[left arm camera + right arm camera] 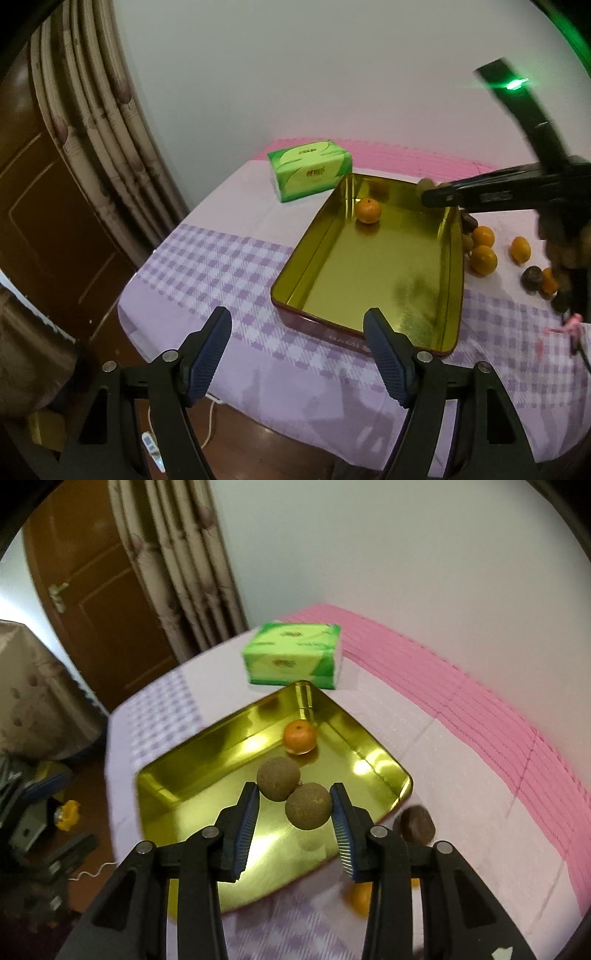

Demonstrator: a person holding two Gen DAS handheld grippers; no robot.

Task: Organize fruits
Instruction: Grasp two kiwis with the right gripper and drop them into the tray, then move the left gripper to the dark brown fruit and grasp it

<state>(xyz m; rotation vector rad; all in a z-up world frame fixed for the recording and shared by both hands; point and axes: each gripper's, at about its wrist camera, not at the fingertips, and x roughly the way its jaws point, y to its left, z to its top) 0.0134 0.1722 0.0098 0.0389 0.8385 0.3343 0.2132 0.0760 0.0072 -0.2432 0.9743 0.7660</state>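
Blue-padded fingers (207, 354) of the left gripper (297, 354) are seen spread wide apart at the bottom of the left wrist view, with nothing held between them, above the near edge of a table covered by a purple checked cloth (207, 266). Just beyond them a gold tin tray (314, 243) is set on the cloth, and a single orange (368, 210) is seen resting near its far end. A green tissue pack (309, 170) stands behind the tray's far left corner. To the right of the tray, loose oranges (483, 259) and dark brown fruits (532, 278) are scattered on the cloth. The right gripper (432, 192) is reached in over the tray's far right edge (heavily blurred).

In the right wrist view, the right gripper (293, 812) is held over the tray (369, 753), its fingers parted. Two round brown fruits (308, 805) lie between them; the nearer one appears to touch the right pad, though a firm grip cannot be confirmed. The orange (300, 737) sits further back in the tray, and another brown fruit (413, 824) lies on the cloth just outside the tray's right rim.
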